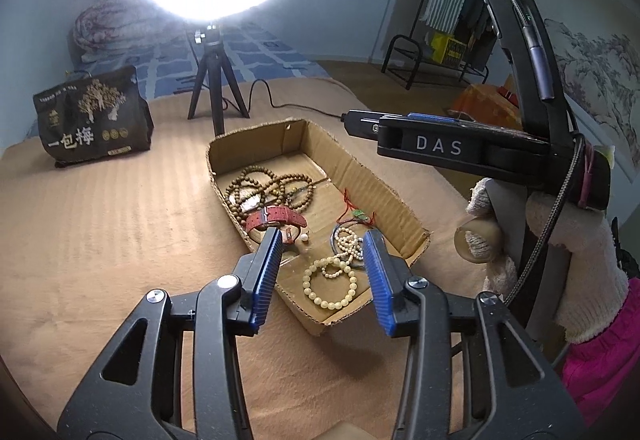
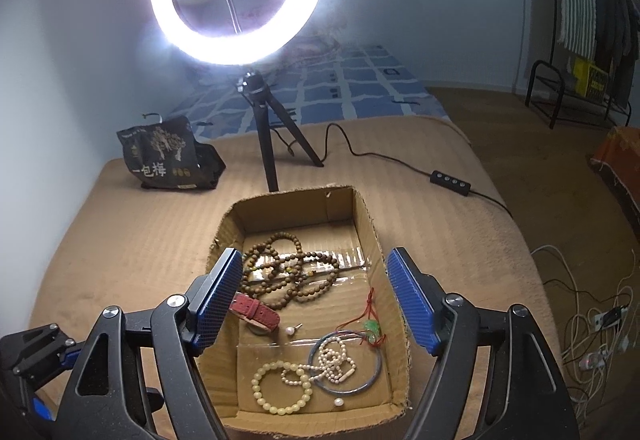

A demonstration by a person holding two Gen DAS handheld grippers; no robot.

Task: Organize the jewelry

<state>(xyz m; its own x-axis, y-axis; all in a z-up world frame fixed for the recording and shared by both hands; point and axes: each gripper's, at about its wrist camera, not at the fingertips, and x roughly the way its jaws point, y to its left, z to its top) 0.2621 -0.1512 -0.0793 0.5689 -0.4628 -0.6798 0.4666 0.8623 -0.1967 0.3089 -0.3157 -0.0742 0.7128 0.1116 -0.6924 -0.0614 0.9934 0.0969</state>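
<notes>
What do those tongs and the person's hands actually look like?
Left tongs and right tongs have black frames with silver bolts and blue ribbed pads. The right one, seen from the left, reads "DAS" and trails a braided cable. The hand wears a cream glove and pink sleeve.

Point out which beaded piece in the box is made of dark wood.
The long brown wooden bead strand, coiled at the box's far end; the other beaded pieces are cream or white.

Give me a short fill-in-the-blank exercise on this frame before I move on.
1. All the jewelry lies in an open ____ box.
2. The watch strap is ____ in colour.
3. Both the left gripper and the right gripper are ____.
4. The cream bead bracelet lies at the box's ____ end.

Answers: cardboard; red; open; near
</notes>
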